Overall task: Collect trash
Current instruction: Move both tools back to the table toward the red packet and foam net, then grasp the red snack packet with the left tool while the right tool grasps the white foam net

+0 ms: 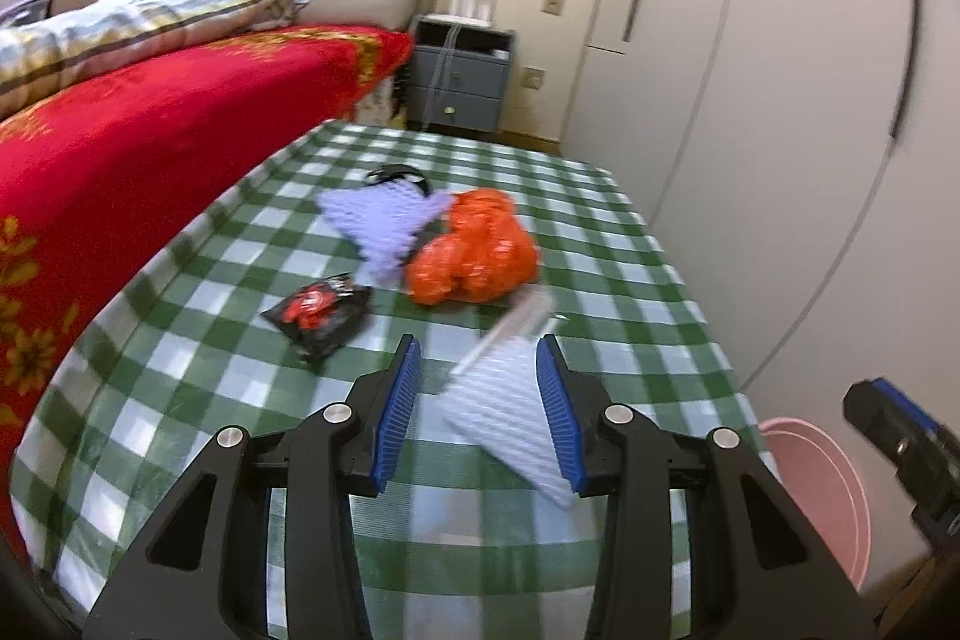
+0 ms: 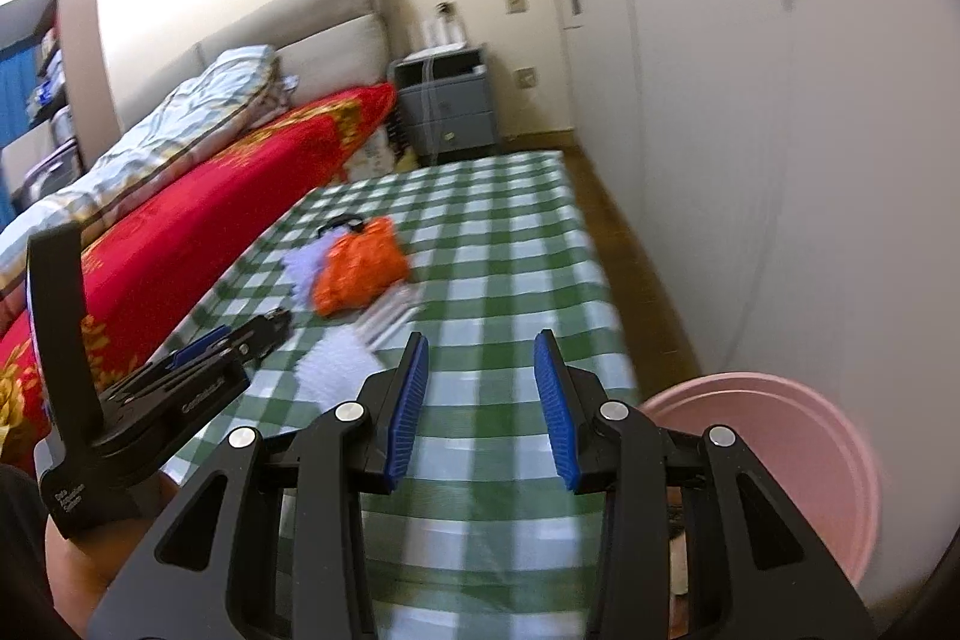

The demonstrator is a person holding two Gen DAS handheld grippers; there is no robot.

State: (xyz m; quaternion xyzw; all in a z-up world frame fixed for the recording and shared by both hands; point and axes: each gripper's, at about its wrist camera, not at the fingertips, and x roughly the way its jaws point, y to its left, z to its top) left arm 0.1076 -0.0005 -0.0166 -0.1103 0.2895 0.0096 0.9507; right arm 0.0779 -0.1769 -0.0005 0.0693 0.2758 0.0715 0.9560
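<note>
Now: left gripper (image 1: 477,406) reaching for white ridged sheet (image 1: 510,415); pick-up step.
Fingers apart, the sheet between them, against the right pad, not clamped. Right gripper (image 2: 480,409) fingers apart, empty, pink bin (image 2: 798,466) just right of them. Orange bag (image 1: 474,250) and black wrapper (image 1: 318,313) lie beyond. Next, likely: close, carry to bin.

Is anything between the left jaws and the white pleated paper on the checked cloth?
Nothing visible. The pleated paper lies right between the open left gripper, against its right pad. The black wrapper and orange bag lie farther off.
</note>
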